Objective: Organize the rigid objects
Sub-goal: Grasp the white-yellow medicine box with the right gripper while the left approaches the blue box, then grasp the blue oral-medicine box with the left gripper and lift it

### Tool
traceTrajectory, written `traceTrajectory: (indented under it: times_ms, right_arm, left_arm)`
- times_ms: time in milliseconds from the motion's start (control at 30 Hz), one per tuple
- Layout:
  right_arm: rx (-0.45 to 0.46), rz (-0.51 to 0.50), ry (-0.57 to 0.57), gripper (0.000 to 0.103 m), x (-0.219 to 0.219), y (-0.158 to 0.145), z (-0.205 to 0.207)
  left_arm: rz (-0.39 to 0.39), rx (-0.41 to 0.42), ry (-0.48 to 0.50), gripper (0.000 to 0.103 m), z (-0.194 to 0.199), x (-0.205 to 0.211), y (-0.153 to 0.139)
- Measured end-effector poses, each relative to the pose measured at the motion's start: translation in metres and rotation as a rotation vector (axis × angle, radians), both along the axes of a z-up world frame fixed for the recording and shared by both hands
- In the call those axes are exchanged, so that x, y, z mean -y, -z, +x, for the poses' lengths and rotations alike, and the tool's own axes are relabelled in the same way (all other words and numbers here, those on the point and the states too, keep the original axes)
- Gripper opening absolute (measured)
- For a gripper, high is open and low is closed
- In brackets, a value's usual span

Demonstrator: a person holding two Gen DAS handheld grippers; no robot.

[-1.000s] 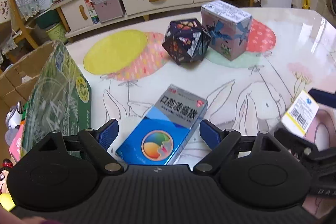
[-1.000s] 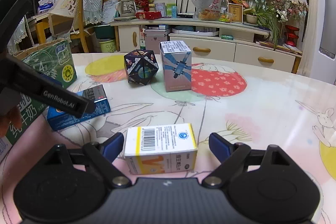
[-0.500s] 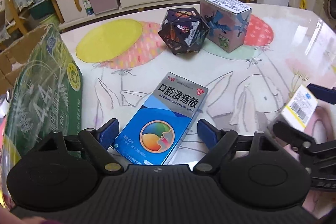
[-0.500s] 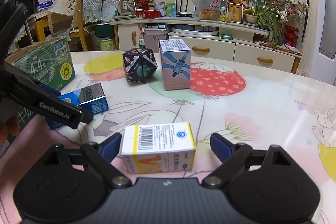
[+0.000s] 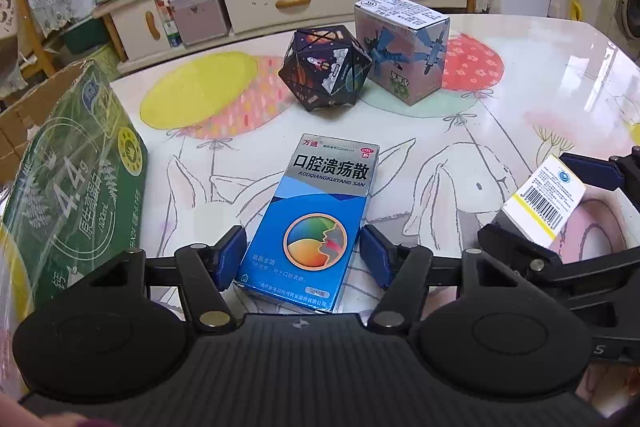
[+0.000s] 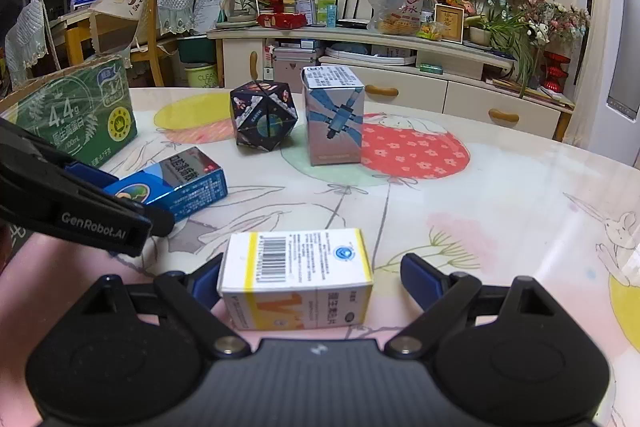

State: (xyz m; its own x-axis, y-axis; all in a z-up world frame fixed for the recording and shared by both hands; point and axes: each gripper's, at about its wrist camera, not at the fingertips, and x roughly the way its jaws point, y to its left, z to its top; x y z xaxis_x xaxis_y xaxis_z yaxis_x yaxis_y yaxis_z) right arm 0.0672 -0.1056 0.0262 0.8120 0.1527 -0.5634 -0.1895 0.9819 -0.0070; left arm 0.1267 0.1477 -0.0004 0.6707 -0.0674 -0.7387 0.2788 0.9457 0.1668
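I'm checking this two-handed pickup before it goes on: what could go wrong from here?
1. The left gripper is closing near the bottom end of the blue medicine box; most of the box lies beyond the pads, so it may pivot or droop when lifted.
2. The white and yellow box sits off-centre in the right gripper, beside one pad with a gap at the other; closing may push it sideways.
3. The two grippers are close together and could collide.
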Motion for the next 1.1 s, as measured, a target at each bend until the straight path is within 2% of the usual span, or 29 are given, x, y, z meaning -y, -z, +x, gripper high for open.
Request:
traceTrajectory:
  times_ms: [133,200,500,1100]
  right_arm:
    - [0.002,-0.001,-0.002,0.078,-0.001,0.000,0.001]
    - [-0.004,-0.004,0.000,0.066,-0.001,0.001,0.002]
    - [0.014,-0.010,0.021,0.065,0.000,0.000,0.000]
    - [0.047,-0.048,0.070,0.065,-0.009,-0.001,-0.017]
  left_arm:
    - [0.017,0.021,-0.011,0.073,-0.003,0.007,0.002]
    - [0.021,0.031,-0.018,0.071,-0.004,0.009,0.003]
    - [0.021,0.047,-0.080,0.068,-0.025,0.006,-0.005]
    - [-0.064,0.056,-0.080,0.067,-0.064,-0.002,-0.025]
